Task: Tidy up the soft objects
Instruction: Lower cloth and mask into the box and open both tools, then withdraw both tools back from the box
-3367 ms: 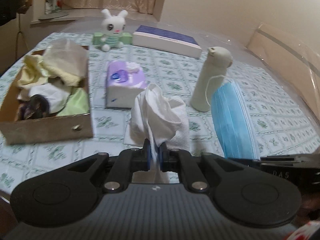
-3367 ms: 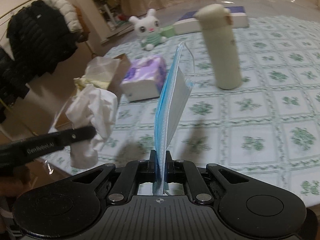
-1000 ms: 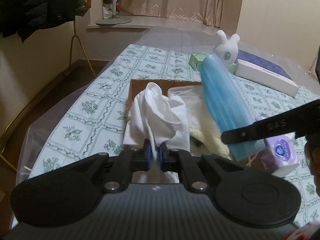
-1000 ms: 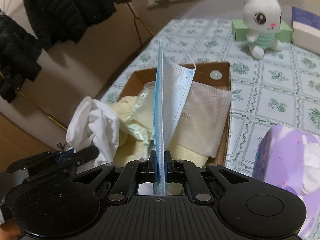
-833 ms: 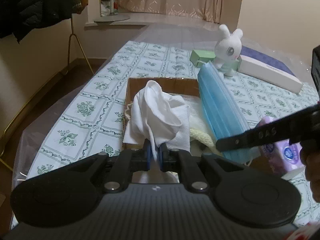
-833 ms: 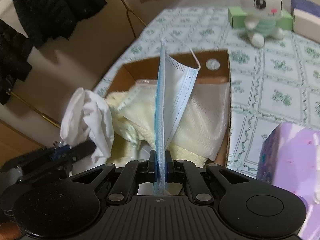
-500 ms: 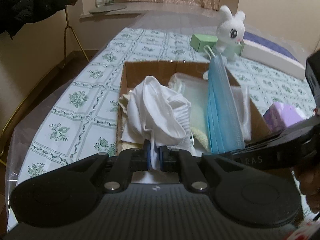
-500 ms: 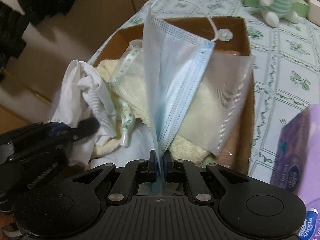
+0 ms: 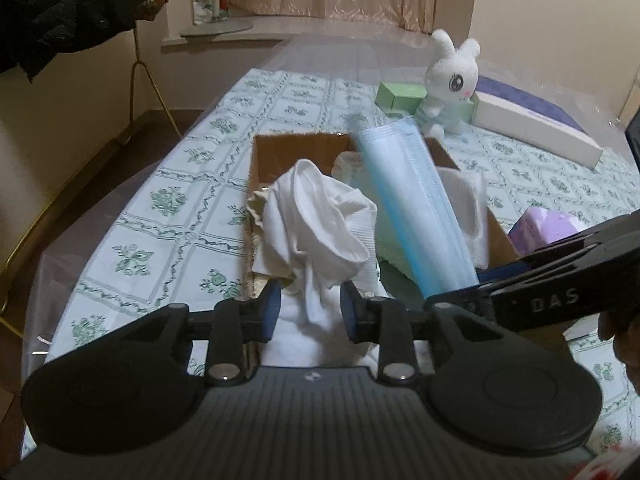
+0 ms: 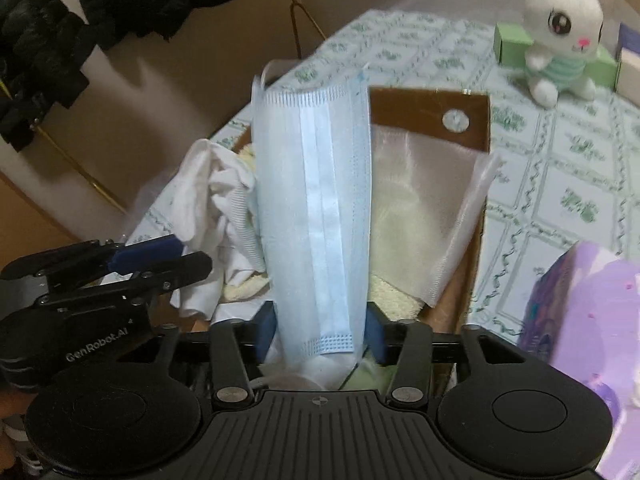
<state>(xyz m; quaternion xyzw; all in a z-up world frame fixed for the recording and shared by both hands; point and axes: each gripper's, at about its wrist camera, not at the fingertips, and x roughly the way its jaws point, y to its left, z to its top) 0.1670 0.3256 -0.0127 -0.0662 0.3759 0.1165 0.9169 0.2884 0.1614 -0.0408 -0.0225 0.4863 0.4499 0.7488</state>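
Cardboard box (image 10: 476, 120) rim close under both loosened cloths.

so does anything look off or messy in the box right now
A little. The blue face mask stands on end over the cardboard box between the right gripper's open jaws, not lying flat; the white cloth bunches over the near edge.
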